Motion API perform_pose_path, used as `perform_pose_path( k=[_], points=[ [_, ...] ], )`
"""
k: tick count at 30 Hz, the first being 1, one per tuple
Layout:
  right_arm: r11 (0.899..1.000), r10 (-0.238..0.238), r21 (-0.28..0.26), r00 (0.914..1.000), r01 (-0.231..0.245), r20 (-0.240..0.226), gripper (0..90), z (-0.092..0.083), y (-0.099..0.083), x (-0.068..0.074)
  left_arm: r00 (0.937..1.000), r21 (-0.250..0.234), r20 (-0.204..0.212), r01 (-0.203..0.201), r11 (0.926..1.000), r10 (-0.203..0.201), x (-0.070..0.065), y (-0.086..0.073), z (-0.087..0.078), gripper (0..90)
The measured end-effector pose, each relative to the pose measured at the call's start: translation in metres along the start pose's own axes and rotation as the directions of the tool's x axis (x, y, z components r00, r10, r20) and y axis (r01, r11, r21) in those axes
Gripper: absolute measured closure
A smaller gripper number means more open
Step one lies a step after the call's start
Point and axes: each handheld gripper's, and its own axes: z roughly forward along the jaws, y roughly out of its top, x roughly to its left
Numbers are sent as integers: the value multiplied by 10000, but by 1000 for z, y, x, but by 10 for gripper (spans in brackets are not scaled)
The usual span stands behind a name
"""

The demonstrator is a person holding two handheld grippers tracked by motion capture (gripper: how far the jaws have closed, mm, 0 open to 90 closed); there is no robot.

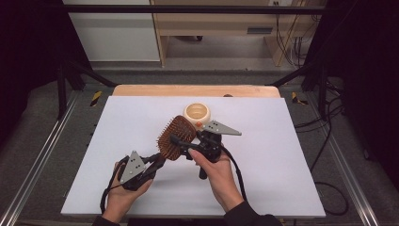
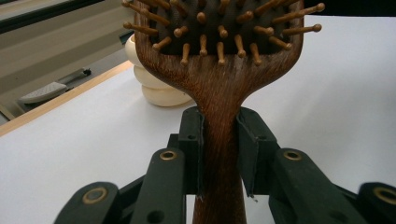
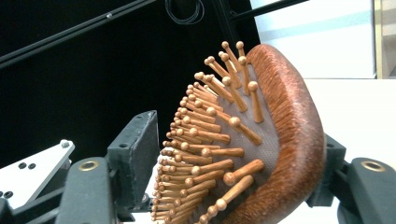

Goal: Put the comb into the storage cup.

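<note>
brush (image 1: 175,138): wooden, pins facing right gripper, held above table (image 1: 282,179) middle, tilted | left gripper (image 2: 220,140): clenched on brush handle; toward near-left corner | right gripper (image 3: 233,163): jaws straddle brush head, one behind its back, other apart from pins; not gripping | cream ring holder (image 1: 196,112): just beyond brush, toward far edge

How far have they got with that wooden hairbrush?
Done: the hairbrush is off the table, its handle clamped in the left gripper. In hand: the right gripper has its jaws around the brush head, one by the bristle tips, one behind the wooden back; whether they press yet is unclear. Left: taking the brush over or setting it down, perhaps near the cream holder.
</note>
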Motion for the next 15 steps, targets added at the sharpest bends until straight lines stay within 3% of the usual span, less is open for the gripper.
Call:
perform_pose_path(
  k=[15],
  points=[
    [9991,382,-160,9991,-385,-179,455,-1,1,0,9997,-151,124,217,9997,-215,2,-3,0,727]
  ],
)
